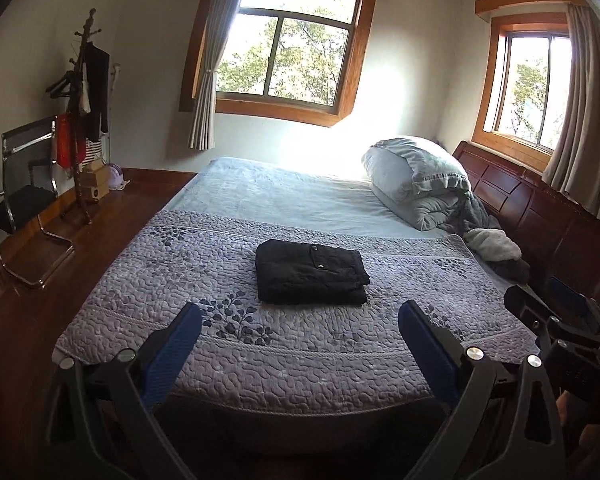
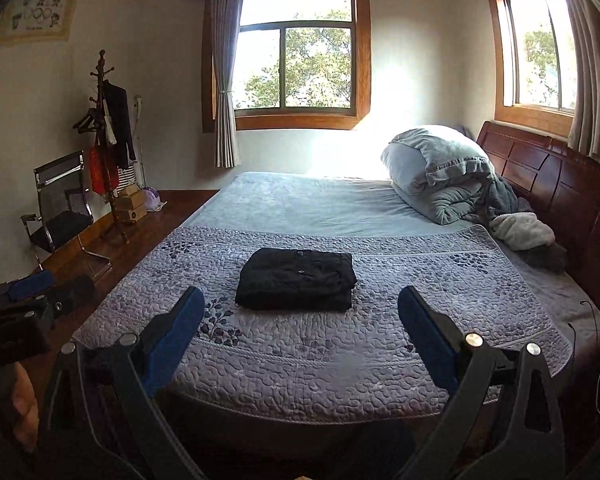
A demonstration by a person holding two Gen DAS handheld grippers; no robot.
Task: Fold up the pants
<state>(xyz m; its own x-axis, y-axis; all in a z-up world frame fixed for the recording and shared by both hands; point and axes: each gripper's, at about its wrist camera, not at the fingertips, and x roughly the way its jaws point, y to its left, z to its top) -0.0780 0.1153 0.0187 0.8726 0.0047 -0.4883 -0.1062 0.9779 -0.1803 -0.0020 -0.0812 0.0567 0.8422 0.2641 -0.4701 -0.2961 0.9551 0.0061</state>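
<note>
Both views showed the job looking all but done. From the left wrist camera, the left gripper (image 1: 300, 328) stood released, its blue fingers (image 1: 172, 352) spread wide and holding nothing, above the near edge of the bed. The black pants (image 1: 311, 272) lay well ahead of it on the purple quilt (image 1: 300, 360), folded into a compact rectangle with a snap pocket on top, untouched by either tool. The right gripper (image 1: 560, 320) showed at the right edge, also away from the cloth.

From the right wrist camera, the right gripper (image 2: 300, 326) was likewise released and empty, jaws wide apart, with the pants (image 2: 296, 278) lying beyond its tips. The left gripper (image 2: 24, 300) sat low at the left edge, clear of the bed. The pillow (image 2: 432, 164) and rumpled bedding rested well apart, by the headboard.

Judged from this, the sensible finish was to keep both tools off the stack; any tidying should press flat from above, never drag an edge
</note>
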